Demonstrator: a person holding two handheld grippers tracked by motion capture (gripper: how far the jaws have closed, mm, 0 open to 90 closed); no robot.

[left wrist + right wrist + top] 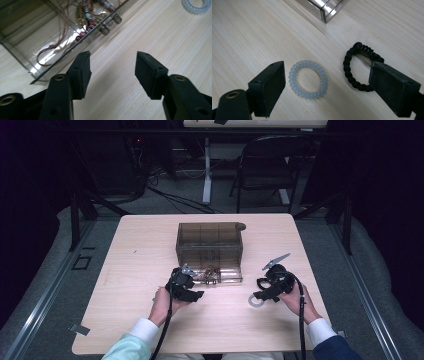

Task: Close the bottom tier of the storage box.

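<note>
Necklace lies in smoky drawer.

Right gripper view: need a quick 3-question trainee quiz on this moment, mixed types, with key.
1. True or false: the right gripper is shut on the pale coil ring.
2. Which lies nearer the clear box corner: A) pale coil ring, B) black braided bracelet?
3. Fill in: the beaded necklace lies inside the open ____ in front of the left gripper.

Key: 1 false, jaws wide apart. 2 B. 3 drawer.
</note>
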